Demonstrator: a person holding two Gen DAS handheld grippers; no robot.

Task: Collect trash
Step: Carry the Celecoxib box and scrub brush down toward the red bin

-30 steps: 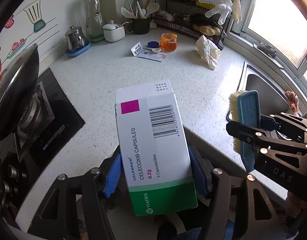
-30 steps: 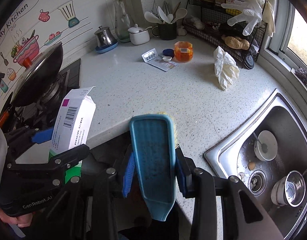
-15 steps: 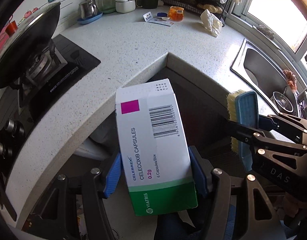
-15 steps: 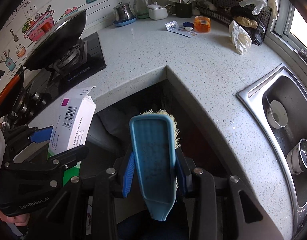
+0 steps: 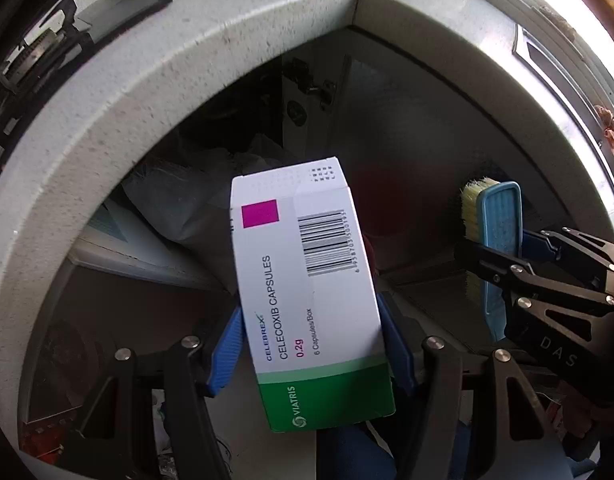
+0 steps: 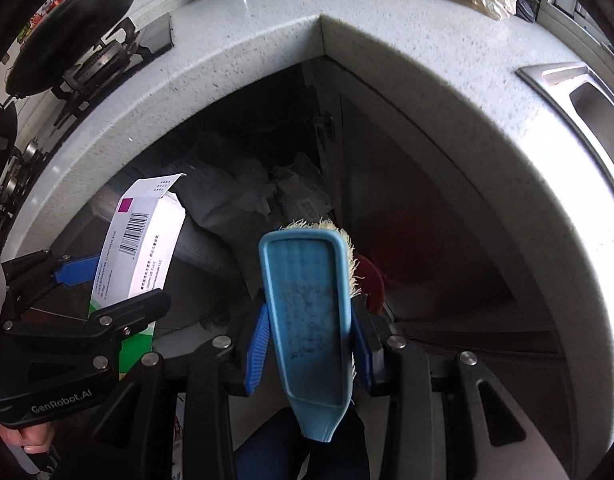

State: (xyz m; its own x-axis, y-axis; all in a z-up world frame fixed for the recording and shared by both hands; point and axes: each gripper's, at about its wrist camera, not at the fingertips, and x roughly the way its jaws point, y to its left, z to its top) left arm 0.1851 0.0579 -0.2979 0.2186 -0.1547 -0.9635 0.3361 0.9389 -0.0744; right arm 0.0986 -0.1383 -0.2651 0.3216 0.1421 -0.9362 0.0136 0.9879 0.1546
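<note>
Nearest: my left gripper (image 5: 309, 344) is clamped on the medicine box (image 5: 307, 292), blue pads pressing its long sides near the green end, flap end pointing away. My right gripper (image 6: 307, 344) is clamped on the blue scrub brush (image 6: 309, 312), pads on the handle's edges, bristles facing away from the camera. Both point steeply down, side by side but apart.

Beyond them — the dark recess under the inner corner of the countertop (image 6: 387, 32), where a grey bag (image 6: 231, 196) of crumpled stuff sits, something red (image 6: 371, 276) just past the brush head. I can't tell which is the bin.

My judgement: keep both grips firm, carry each piece squarely over the bin's mouth before letting go — box first, since its loose flap could catch the counter edge. More litter waits far back on the countertop.
</note>
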